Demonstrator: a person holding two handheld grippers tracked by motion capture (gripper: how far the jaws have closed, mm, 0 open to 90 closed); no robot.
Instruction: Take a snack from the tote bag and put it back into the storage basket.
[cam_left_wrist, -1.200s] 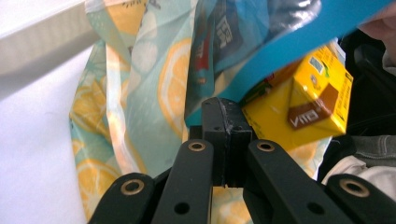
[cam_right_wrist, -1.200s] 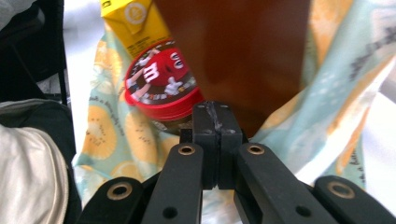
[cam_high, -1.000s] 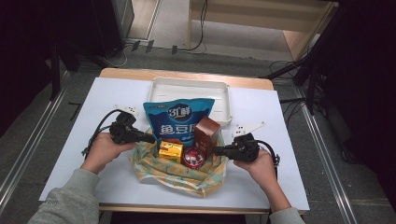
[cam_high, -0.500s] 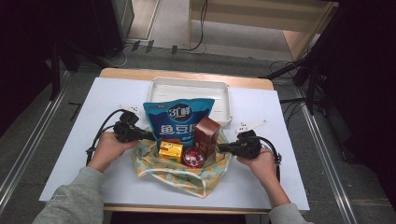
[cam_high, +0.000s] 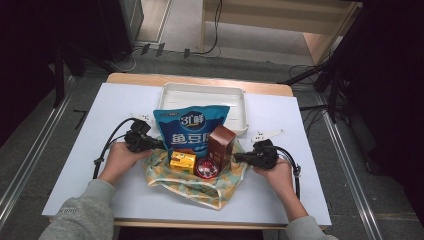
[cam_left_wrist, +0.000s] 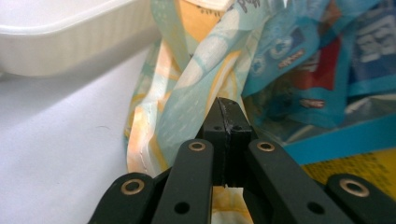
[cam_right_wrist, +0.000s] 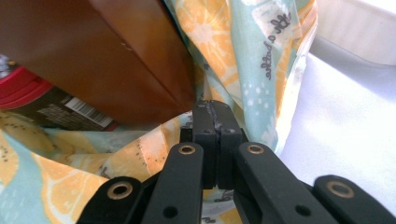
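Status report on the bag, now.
Left gripper and right gripper shut on the printed bag sides. Snack pouch, brown box inside. White tray close behind.

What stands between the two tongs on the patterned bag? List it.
High view: between the left tongs and right tongs, on the patterned bag, stand a blue snack pouch, yellow box, red-lidded can and brown carton.

Grey sleeves; black tool (cam_high: 159, 144), seemingly cabled

hidden: blue snack bag (cam_high: 190, 127) lower part | by: brown box (cam_high: 221, 141)
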